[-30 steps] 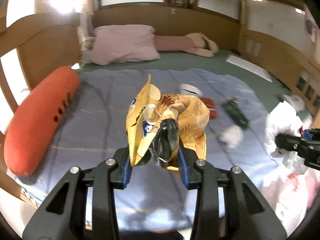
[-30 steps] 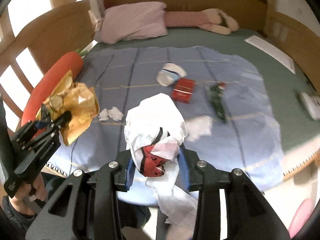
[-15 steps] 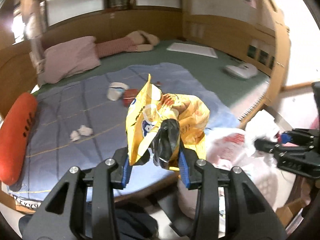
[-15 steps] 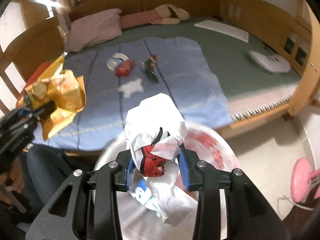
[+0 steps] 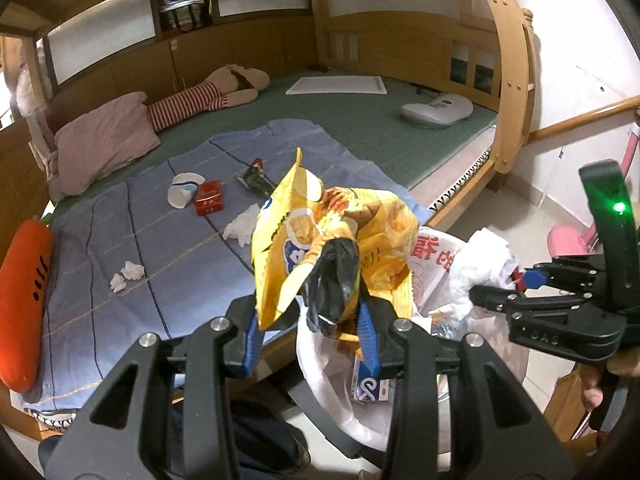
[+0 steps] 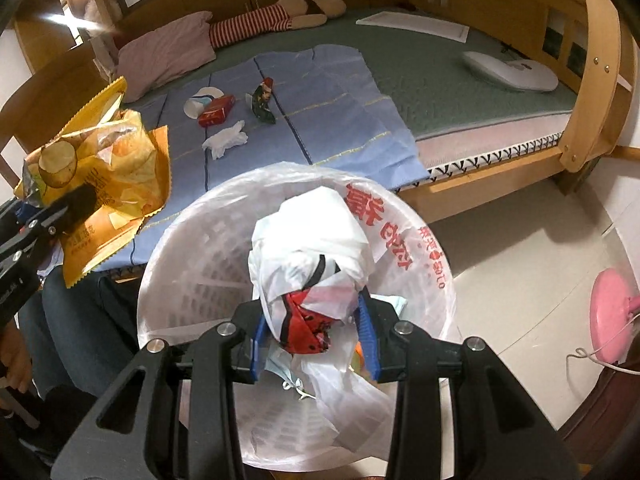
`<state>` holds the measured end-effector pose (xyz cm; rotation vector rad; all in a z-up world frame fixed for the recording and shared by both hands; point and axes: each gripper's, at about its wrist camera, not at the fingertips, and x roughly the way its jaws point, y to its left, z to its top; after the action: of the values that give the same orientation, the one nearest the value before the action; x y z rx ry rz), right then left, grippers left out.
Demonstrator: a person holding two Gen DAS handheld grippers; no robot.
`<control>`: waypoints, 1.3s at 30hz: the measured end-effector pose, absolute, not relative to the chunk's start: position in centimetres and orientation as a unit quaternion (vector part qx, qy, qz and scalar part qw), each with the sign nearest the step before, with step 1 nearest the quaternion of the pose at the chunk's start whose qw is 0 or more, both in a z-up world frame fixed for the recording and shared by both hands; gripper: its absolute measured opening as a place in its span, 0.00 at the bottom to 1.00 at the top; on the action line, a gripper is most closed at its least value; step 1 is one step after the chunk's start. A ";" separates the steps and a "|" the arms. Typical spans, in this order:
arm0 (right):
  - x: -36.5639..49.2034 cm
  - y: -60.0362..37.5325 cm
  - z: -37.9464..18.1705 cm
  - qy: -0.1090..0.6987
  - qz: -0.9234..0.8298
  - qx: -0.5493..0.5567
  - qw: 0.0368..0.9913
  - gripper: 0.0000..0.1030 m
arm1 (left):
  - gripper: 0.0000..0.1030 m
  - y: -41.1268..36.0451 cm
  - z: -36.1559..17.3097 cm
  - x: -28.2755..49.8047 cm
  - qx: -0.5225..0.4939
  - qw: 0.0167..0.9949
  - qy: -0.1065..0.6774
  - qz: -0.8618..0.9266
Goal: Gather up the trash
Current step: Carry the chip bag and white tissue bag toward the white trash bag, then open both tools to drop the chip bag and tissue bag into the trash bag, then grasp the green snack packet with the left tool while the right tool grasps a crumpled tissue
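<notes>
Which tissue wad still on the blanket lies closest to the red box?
The larger tissue, just in front of the red box. The small pair sits farther off, toward the carrot pillow.

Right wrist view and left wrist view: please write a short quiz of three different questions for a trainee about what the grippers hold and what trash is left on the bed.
1. True or false: the right gripper holds its white plastic bag above the lined trash basket.
2. What does the left gripper hold? A. red box B. yellow chip bag C. paper cup
3. Fill in: the red box lies on the ____ blanket.

Key:
1. True
2. B, the yellow chip bag, with some black plastic
3. Blue
</notes>
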<state>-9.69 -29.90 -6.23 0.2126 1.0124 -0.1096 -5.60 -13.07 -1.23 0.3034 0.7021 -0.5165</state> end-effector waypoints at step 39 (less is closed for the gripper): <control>0.1 -31.3 -1.9 0.431 -0.038 0.138 0.891 0.72 | 0.81 -1.5 -7.1 9.9 0.070 0.899 0.425 -0.082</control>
<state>0.13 -31.33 -1.88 0.2875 0.8956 -0.0784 9.88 -1.52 -7.10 0.1458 0.8804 -0.1703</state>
